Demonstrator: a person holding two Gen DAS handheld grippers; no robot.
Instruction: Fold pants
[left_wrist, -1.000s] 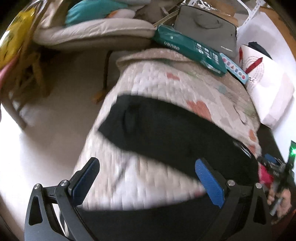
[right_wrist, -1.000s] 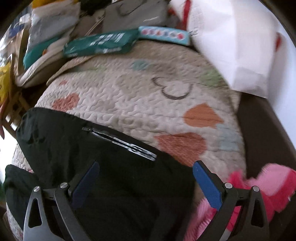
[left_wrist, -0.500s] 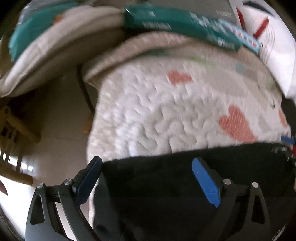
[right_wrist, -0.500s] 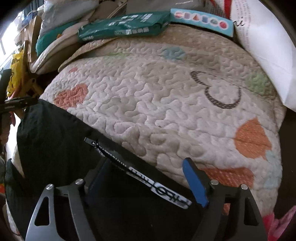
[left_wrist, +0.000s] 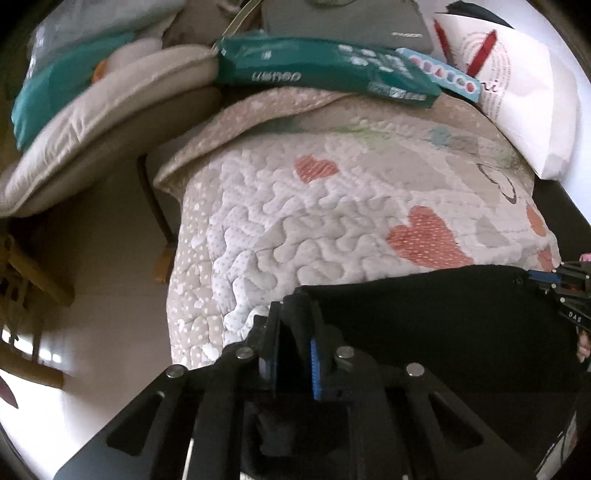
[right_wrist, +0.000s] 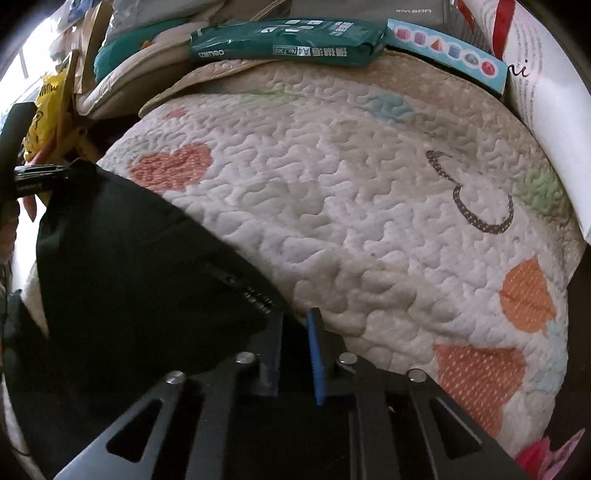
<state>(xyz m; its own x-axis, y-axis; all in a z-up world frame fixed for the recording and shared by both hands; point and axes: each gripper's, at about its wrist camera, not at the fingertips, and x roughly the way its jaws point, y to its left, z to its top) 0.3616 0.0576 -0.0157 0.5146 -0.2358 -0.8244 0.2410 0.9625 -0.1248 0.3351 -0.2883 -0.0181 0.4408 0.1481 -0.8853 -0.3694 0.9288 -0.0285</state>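
The pants (left_wrist: 443, 314) are matt black cloth. The quilt (right_wrist: 332, 192) is puckered, stitched cotton-like fabric. The green paper pack (right_wrist: 288, 40) at top has glossy plastic wrap.

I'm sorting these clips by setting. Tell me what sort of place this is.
Most likely a lived-in bedroom or spare room at home. The black pants lie on a quilted heart-print bedspread, cushions are piled alongside, and a green pack of paper clutters the far edge.

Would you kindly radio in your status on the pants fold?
Left gripper, right gripper: both just closed on the black pants edge. Pants flat on quilt. Nothing in the way.
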